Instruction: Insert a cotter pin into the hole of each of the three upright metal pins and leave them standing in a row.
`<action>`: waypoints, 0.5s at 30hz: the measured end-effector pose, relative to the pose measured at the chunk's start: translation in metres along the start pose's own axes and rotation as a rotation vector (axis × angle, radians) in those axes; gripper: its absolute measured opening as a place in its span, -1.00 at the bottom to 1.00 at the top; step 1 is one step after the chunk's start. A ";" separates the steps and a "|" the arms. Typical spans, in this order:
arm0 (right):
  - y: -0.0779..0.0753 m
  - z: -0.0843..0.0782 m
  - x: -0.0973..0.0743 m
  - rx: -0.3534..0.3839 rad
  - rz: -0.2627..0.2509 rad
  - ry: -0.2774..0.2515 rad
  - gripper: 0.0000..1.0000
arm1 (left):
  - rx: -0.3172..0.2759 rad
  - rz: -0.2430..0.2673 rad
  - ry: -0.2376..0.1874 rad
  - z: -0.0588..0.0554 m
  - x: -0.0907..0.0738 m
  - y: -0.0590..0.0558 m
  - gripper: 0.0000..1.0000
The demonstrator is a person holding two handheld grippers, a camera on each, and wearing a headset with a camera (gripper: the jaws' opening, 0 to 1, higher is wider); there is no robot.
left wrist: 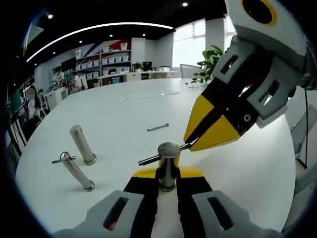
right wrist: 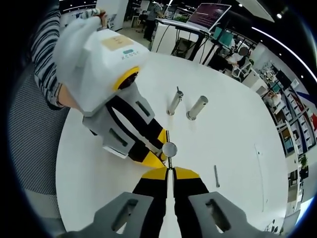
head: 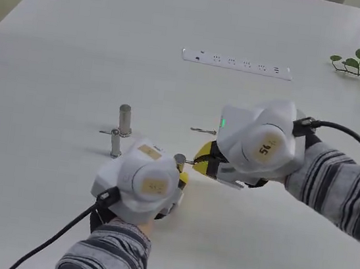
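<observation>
Insertion under way! The left gripper (left wrist: 168, 174) has its jaws clamped on the lower shaft of an upright metal pin (left wrist: 168, 157), with the pin's head standing clear above the yellow tips. From the pin's right comes the right gripper (left wrist: 192, 144), jaws pinched tight on the tail of a cotter pin (left wrist: 148, 159). That cotter pin is through the cross hole, its tip poking out on the left side of the pin's head.

By my read, the job now is seating it:
- Push straight along the line of the hole, with no twist and no downward lean, so the wire doesn't bind.
- Have the left grip hold the pin dead upright throughout.
- Ease off as the pinched end nears the head.
- Let go of the cotter first and the pin second, or the pin could topple.

Off to the held pin's left stand two more. The cottered pin (left wrist: 77, 171) is the closer one, with a wire across its head. Just behind it is the bare pin (left wrist: 83, 144), which shows no wire in it. A spare cotter pin (left wrist: 157, 127) lies flat on the white table (left wrist: 237, 168), beyond the held pin.
</observation>
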State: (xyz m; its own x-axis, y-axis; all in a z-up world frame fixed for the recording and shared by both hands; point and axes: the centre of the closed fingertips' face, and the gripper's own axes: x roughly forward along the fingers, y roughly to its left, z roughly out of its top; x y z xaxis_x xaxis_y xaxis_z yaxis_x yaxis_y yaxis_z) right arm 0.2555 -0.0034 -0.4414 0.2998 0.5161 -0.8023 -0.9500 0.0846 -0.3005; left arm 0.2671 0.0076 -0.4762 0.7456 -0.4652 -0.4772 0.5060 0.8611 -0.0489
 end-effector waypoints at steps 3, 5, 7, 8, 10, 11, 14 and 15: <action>0.001 0.002 0.000 0.010 0.003 -0.003 -1.00 | 0.000 0.003 0.000 0.000 0.000 0.000 -0.81; 0.001 0.003 0.000 0.012 0.005 -0.005 -1.00 | -0.001 0.004 0.001 0.000 0.000 0.000 -0.81; 0.001 0.004 0.000 0.013 0.007 -0.006 -1.00 | -0.003 0.005 0.001 0.000 0.000 0.000 -0.81; 0.001 0.004 0.001 0.015 0.009 -0.008 -1.00 | -0.003 0.006 0.001 0.000 0.000 0.000 -0.81; 0.001 0.005 0.001 0.014 0.011 -0.009 -1.00 | -0.005 0.009 0.001 0.000 0.000 0.000 -0.81; 0.001 0.005 0.001 0.008 0.011 -0.010 -1.00 | -0.005 0.010 0.002 0.000 0.000 0.000 -0.81; 0.001 0.005 0.001 0.003 0.009 -0.010 -1.00 | -0.004 0.011 0.004 0.000 0.000 0.000 -0.81; 0.001 0.005 0.001 -0.001 0.008 -0.011 -1.00 | -0.004 0.012 0.004 -0.001 0.000 0.000 -0.81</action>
State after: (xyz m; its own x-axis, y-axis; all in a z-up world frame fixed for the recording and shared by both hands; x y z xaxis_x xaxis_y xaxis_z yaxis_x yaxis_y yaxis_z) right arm 0.2542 0.0015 -0.4401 0.2908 0.5261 -0.7991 -0.9524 0.0793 -0.2944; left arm 0.2672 0.0079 -0.4768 0.7501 -0.4538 -0.4810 0.4951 0.8676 -0.0464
